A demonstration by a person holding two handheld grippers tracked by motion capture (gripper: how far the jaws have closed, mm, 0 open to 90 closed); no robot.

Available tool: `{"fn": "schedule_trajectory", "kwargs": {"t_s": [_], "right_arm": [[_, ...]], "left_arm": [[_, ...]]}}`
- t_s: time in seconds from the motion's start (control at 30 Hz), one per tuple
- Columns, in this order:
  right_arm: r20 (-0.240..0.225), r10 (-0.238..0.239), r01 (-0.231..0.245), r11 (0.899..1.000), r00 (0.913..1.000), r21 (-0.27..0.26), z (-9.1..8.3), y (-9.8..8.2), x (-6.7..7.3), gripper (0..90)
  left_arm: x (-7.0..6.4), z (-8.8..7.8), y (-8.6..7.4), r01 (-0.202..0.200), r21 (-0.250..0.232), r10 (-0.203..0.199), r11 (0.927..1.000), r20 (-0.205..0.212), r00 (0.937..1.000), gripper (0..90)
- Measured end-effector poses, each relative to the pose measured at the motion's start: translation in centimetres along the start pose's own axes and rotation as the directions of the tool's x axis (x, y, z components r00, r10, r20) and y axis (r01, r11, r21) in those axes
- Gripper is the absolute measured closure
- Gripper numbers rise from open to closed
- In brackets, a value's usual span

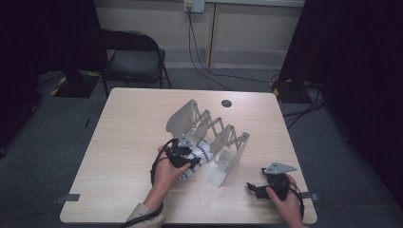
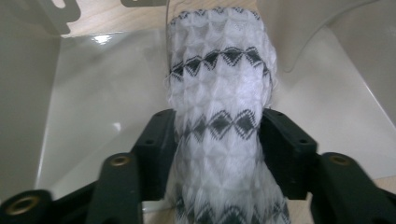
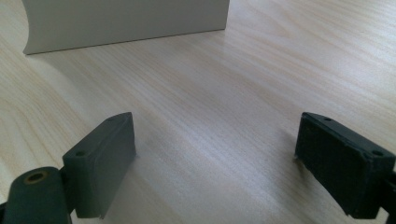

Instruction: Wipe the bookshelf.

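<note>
A white knitted cloth with black diamond bands [image 1: 203,153] [image 2: 217,93] lies in a slot of the white accordion rack [image 1: 228,142] [image 2: 93,93] at the middle of the table. My left gripper [image 1: 194,159] [image 2: 217,140] reaches into that slot. Its jaws stand apart on either side of the cloth, which fills the gap between the pads [image 2: 161,149] without being pinched. My right gripper [image 1: 254,187] [image 3: 215,158] rests low over the table near the front right corner, open, with bare wood between its fingers. An end panel of the rack [image 3: 126,21] stands ahead of it.
The light wooden table [image 1: 128,142] has a dark round grommet [image 1: 226,103] near its far edge. A black chair [image 1: 133,57] stands beyond the table on the left. Cables [image 1: 209,71] run across the floor behind.
</note>
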State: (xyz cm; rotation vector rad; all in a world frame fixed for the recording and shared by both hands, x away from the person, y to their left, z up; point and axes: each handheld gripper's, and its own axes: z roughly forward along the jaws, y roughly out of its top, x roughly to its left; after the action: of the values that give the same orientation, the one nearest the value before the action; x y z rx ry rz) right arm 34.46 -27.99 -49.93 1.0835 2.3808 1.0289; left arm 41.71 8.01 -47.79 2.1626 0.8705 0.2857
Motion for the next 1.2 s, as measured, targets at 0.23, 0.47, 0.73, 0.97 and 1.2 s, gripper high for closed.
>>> {"fn": "schedule_trajectory", "kwargs": {"t_s": [0.23, 0.47, 0.73, 0.97, 1.2], "right_arm": [[0.0, 0.0, 0.0, 1.0, 1.0, 0.0, 0.0, 0.0, 0.0, 11.4], [0.002, 0.002, -0.002, 1.0, 1.0, 0.0, 0.0, 0.0, 0.0, 11.4], [0.001, 0.002, -0.002, 1.0, 1.0, 0.0, 0.0, 0.0, 0.0, 11.4], [0.001, 0.002, -0.002, 1.0, 1.0, 0.0, 0.0, 0.0, 0.0, 11.4], [0.001, 0.002, -0.002, 1.0, 1.0, 0.0, 0.0, 0.0, 0.0, 11.4]], "left_arm": [[-0.5, -1.3, -1.3, -0.062, 0.034, 0.062, 0.9975, -0.005, 0.998, 36.4], [-0.8, -1.3, -2.2, -0.082, 0.075, 0.081, 0.9938, 0.015, 0.9966, 46.6], [-1.5, -1.1, -1.7, -0.047, 0.082, 0.043, 0.9955, 0.044, 0.9981, 74.5], [-1.8, -2.1, -0.1, -0.003, 0.004, 0.003, 1.0, 0.053, 0.9986, 76.0], [-1.7, -5.0, 3.6, 0.007, -0.11, -0.005, 0.9939, 0.016, 0.9999, 75.9]]}}
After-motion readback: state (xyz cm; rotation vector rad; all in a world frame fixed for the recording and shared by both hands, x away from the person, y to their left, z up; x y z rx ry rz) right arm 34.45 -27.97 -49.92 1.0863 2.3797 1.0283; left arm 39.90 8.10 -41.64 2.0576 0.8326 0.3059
